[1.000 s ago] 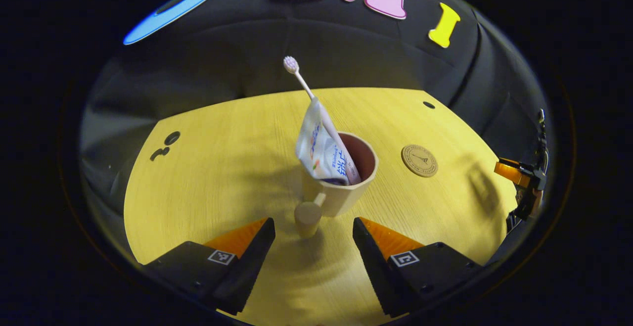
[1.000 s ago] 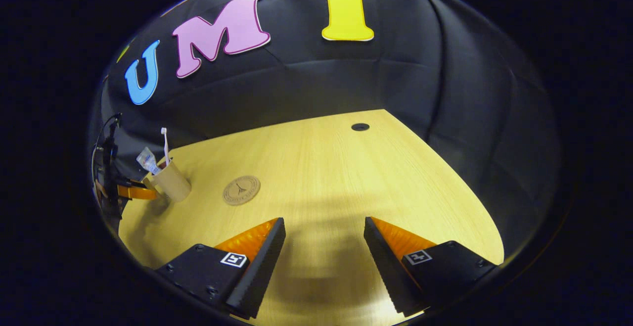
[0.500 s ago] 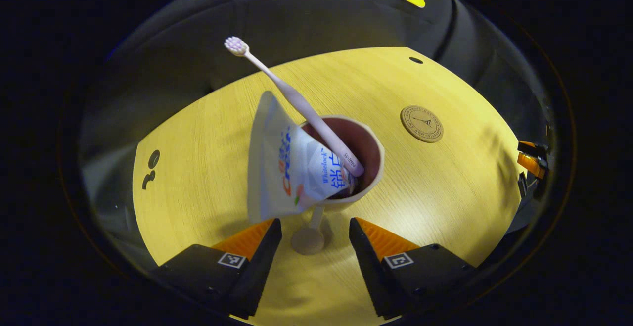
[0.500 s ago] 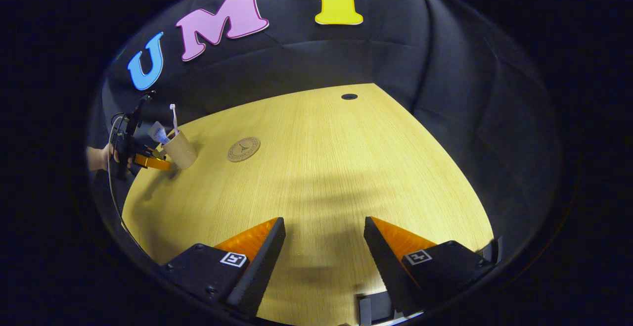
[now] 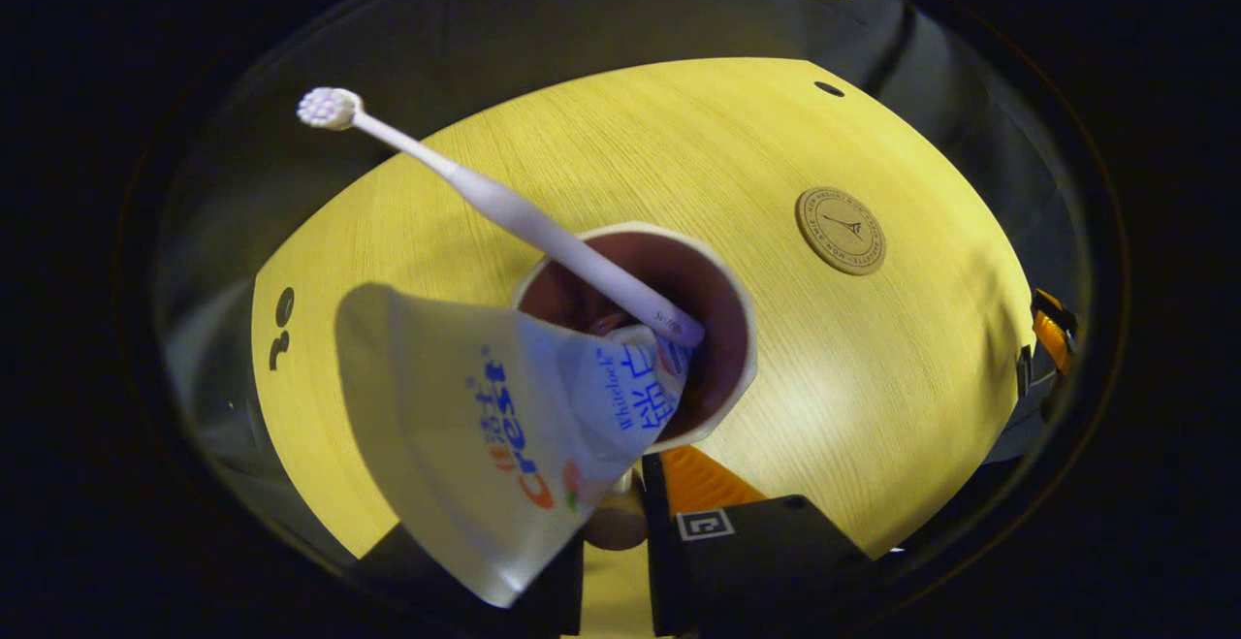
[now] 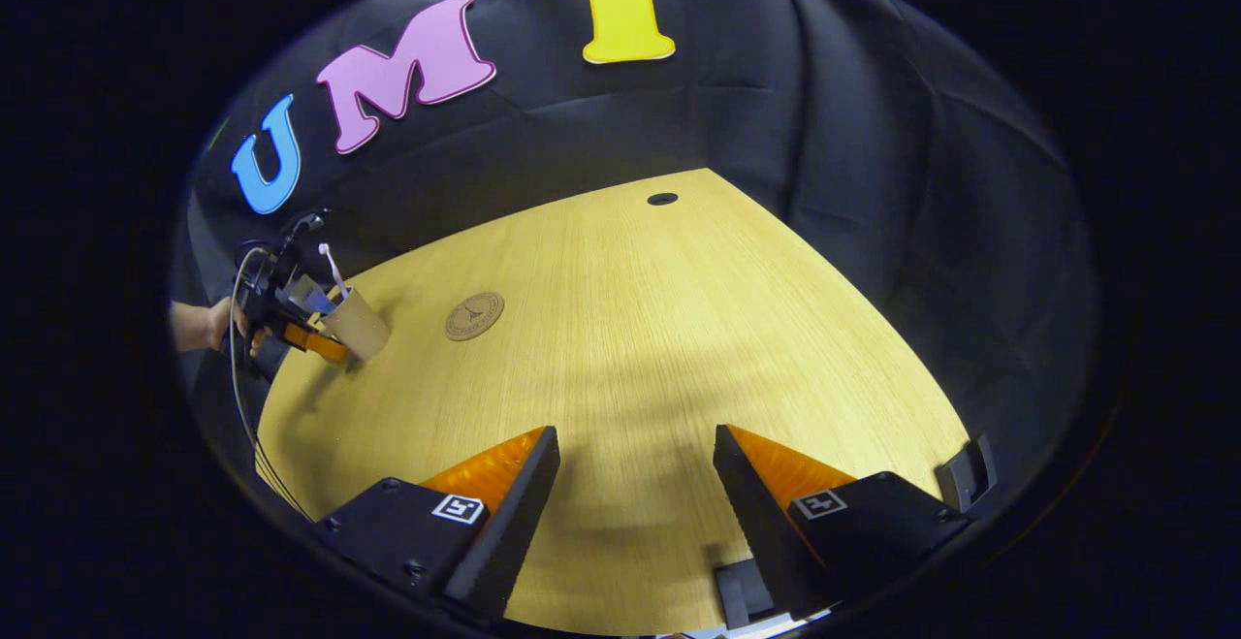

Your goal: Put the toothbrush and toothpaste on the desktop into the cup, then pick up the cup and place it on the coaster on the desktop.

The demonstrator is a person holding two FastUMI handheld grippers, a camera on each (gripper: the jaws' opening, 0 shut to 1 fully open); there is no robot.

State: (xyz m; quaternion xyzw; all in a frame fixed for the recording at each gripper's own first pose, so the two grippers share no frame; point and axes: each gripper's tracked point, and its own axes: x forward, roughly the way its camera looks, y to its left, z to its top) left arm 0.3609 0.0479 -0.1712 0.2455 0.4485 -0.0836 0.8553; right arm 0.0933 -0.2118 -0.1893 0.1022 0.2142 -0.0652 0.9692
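A beige cup [image 5: 739, 329] holds a white toothbrush [image 5: 504, 207] and a white toothpaste tube [image 5: 485, 435], both leaning out to the left. My left gripper [image 5: 614, 532] is shut on the cup's handle [image 5: 616, 523]; the tube hides its left finger. In the right gripper view the cup [image 6: 361, 327] tilts at the table's far left, with the left gripper [image 6: 315, 340] and a hand [image 6: 204, 324] behind it. The round coaster [image 5: 841, 230] lies bare to the cup's right. My right gripper [image 6: 635, 484] hangs open over the table with nothing between its fingers.
The yellow wooden table [image 6: 679, 348] has a dark cable hole [image 6: 662, 199] near its far edge. The coaster [image 6: 474, 315] lies a short way right of the cup. The right gripper's orange finger [image 5: 1052, 338] shows at the table's right edge. Black cloth walls close in the back.
My left gripper moved in over the cup and shut on its handle; the cup now tilts. The right gripper stayed open and shifted slightly.
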